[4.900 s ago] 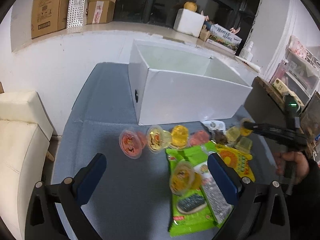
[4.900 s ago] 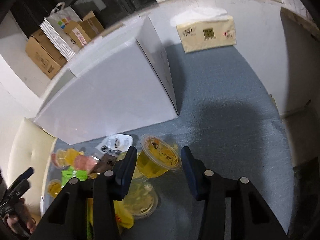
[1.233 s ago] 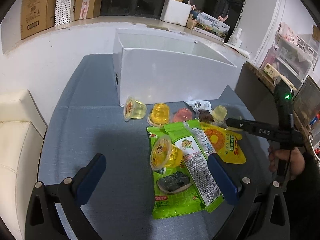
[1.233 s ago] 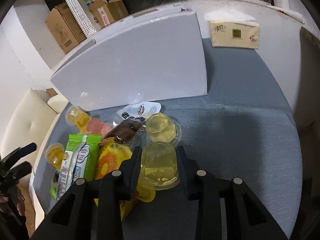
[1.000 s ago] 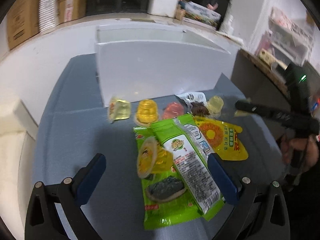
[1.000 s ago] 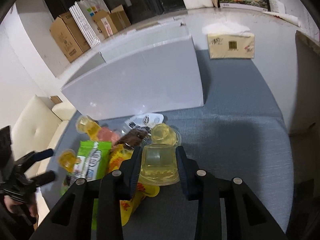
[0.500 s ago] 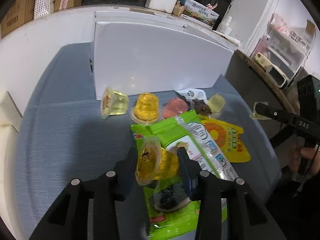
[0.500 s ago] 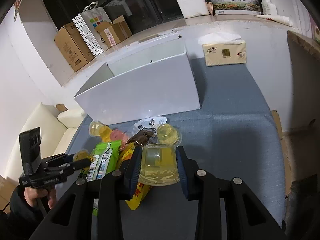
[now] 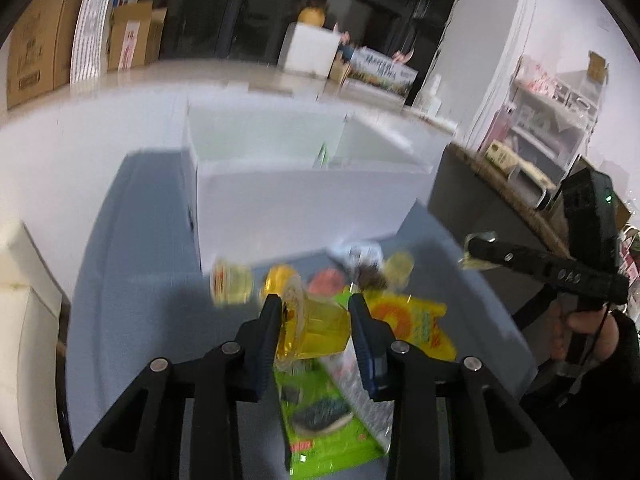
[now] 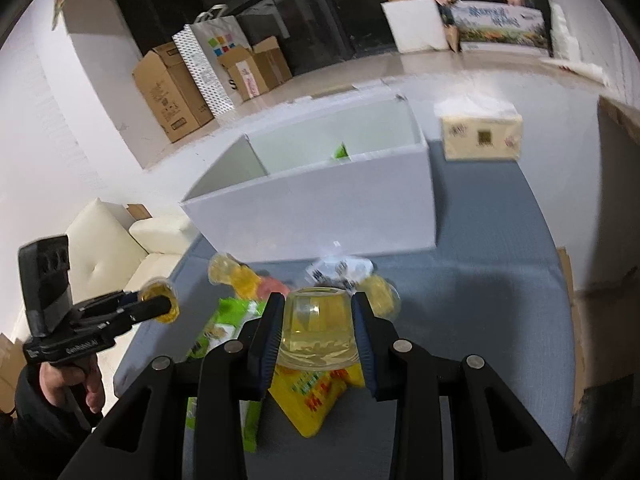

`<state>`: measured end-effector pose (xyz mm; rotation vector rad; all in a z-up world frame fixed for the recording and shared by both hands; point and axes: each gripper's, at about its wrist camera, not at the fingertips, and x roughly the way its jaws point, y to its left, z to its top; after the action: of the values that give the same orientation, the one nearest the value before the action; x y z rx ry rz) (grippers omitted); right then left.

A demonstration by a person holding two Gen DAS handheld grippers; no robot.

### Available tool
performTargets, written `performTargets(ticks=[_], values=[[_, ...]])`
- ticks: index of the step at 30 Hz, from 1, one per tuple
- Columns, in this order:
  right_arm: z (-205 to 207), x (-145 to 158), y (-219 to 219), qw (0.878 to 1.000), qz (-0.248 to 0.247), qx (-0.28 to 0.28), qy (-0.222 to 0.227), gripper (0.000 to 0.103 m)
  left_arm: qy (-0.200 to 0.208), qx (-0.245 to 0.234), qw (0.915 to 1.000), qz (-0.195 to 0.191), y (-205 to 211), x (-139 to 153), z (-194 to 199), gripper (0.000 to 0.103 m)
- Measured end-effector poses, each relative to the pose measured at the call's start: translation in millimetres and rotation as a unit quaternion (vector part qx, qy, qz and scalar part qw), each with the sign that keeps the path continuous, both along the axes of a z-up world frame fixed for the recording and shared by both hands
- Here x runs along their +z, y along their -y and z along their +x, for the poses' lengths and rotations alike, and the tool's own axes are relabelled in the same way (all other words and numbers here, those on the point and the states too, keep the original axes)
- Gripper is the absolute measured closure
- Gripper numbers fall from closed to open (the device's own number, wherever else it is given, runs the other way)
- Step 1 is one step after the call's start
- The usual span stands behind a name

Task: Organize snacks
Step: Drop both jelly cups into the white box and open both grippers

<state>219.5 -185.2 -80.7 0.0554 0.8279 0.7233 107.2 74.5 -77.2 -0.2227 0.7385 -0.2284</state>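
My left gripper (image 9: 314, 316) is shut on an orange jelly cup (image 9: 316, 328), held on its side above the snack pile. My right gripper (image 10: 319, 316) is shut on a pale yellow jelly cup (image 10: 318, 334), held upside down above the table. A white open box (image 9: 304, 204) with a divider stands behind the snacks; it also shows in the right wrist view (image 10: 320, 208). On the grey table lie more jelly cups (image 9: 232, 280), green packets (image 9: 328, 432) and a yellow packet (image 9: 412, 328). The left gripper (image 10: 158, 306) shows in the right wrist view.
A tissue box (image 10: 480, 136) sits right of the white box. Cardboard boxes (image 10: 172, 96) stand on the ledge behind. A cream sofa (image 10: 108, 244) is left of the table. A dark cabinet (image 9: 480, 208) stands at the right.
My left gripper closed on the orange jelly cup and lifted it off the green packet. My right gripper rose higher with its pale cup, toward the box.
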Motion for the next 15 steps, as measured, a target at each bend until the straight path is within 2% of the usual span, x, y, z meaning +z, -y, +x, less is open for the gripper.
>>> performTargets(ticks=[7,11,15], values=[[45.1,54.6,-39.5,0.998,-0.013,0.026,0.064,0.066,0.066,-0.01,0.9977,0.012,-7.7,60.7,60.8,0.065],[87.8,71.3,-55.5,0.997,-0.014,0.019,0.068,0.066,0.073,-0.008,0.9971,0.02,-17.5,76.3,112.1,0.065],[129.8,66.2,-66.8,0.999,-0.021,0.01,0.041,0.066,0.054,-0.004,0.9982,0.024,-20.0,71.8,152.6,0.065]])
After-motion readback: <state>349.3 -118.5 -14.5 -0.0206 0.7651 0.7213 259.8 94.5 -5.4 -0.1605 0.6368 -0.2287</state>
